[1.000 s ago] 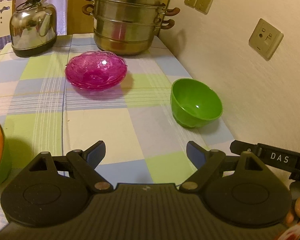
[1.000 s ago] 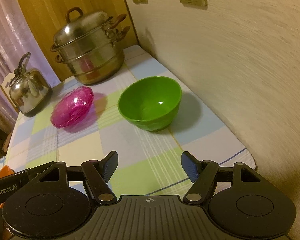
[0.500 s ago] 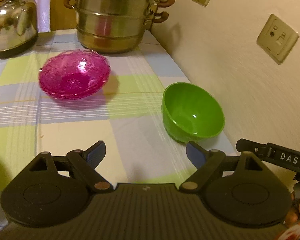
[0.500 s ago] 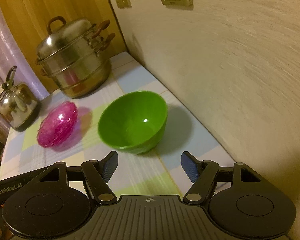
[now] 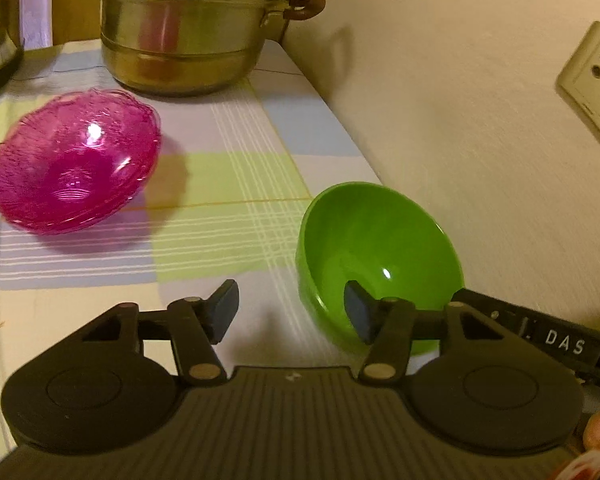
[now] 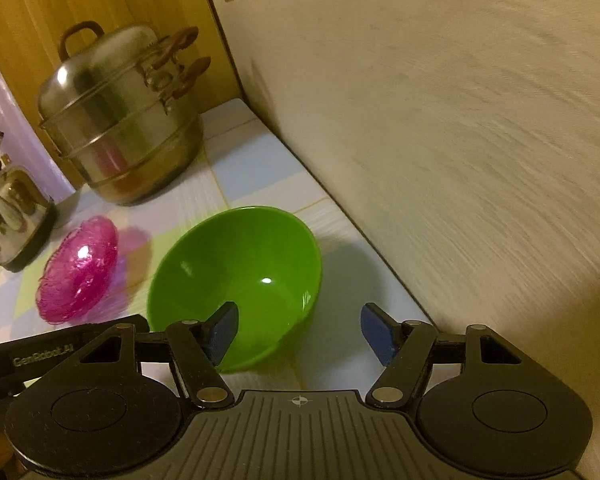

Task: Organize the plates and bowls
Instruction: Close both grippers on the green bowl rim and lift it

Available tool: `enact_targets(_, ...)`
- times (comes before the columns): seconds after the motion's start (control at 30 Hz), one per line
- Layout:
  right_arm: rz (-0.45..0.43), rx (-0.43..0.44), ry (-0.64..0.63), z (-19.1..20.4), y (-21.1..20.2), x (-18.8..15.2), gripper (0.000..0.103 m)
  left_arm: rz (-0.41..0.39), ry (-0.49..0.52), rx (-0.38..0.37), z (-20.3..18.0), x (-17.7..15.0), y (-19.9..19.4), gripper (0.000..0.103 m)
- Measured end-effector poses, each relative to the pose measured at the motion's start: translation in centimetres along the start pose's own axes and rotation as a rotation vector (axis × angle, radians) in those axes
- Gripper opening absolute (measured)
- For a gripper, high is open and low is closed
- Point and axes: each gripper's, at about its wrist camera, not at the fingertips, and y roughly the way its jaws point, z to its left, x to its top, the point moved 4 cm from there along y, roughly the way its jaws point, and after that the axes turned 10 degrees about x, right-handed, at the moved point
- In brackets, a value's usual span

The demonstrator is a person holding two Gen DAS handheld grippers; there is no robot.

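On the checked cloth of the table (image 5: 236, 184), near its right edge by the wall, we see from left to right a crinkled pink glass bowl (image 5: 74, 164) and a round green plastic bowl (image 5: 378, 248), apart. Our left gripper (image 5: 292, 308) is closing, its right finger over the green bowl's near rim, jaws unclenched. Our right gripper (image 6: 300, 330) is closing too, left finger inside the rim, nothing pinched.

Both wrist views look steeply down over the table's (image 5: 228, 208) wall-side edge, close to the green bowl (image 5: 380, 240). The left view sits left of the bowl, the right view nearer the wall. Both share the bowl, pink bowl (image 6: 80, 268) and steamer pot (image 6: 124, 132).
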Motion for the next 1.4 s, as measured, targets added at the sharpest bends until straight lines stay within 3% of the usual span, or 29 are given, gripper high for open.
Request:
enact_targets(0.47, 0.059, -0.016, -0.012, -1.1, 4.1, 1.1, 0.033, 0.022, 0.023, -0.033, -1.3, 1.3, 3.6, 0.018)
enact_targets(0.57, 0.065, -0.024, -0.010, -1.3, 4.4, 1.2, 0.025, 0.025, 0.032, -0.036, -1.4, 1.4, 3.8, 0.014)
enact_targets(0.93, 0.074, -0.042, -0.005, -1.3, 4.9, 1.3, 0.010, 0.033, 0.061, -0.014, -1.5, 1.2, 3.6, 0.010)
enact_targets(1.4, 0.098, 0.020, -0.013, 1.5, 2.7, -0.7, 0.009, 0.035, 0.014, 0.025, 1.7, -1.1, -0.9, 0.010)
